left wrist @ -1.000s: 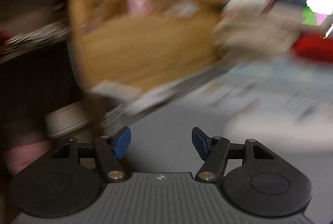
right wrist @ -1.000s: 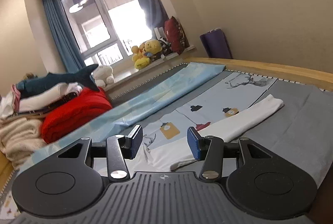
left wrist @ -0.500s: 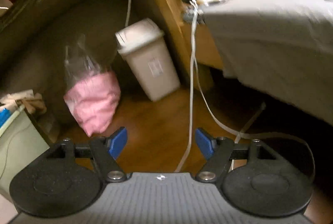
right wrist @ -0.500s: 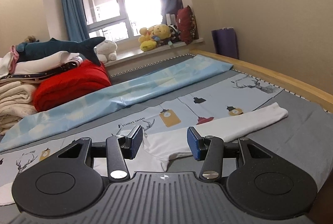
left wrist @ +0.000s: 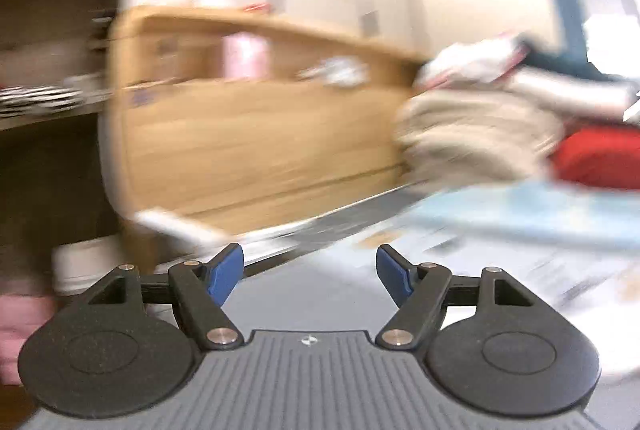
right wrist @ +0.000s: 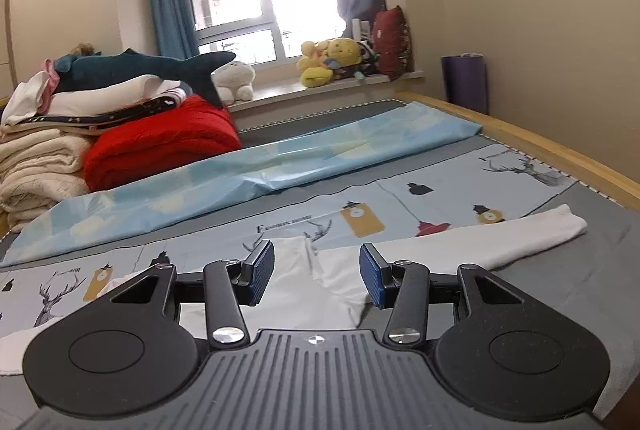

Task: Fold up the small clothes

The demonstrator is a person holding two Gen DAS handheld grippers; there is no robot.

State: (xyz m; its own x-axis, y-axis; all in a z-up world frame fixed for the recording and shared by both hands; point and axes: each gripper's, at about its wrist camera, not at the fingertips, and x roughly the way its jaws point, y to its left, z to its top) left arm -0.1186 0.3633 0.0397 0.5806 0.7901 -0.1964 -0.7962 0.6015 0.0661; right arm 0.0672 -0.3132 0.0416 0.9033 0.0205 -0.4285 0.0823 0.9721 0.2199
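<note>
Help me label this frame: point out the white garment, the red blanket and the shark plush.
white garment [right wrist: 500, 236], right wrist view, its long sleeve.
red blanket [right wrist: 160, 146], right wrist view, front fold.
shark plush [right wrist: 132, 68], right wrist view, body.

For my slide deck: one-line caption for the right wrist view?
Open right tongs hover over a white garment spread on the bed.

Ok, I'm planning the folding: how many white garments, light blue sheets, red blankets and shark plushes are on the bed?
White garment: 1
Light blue sheet: 1
Red blanket: 1
Shark plush: 1
Total: 4
</note>
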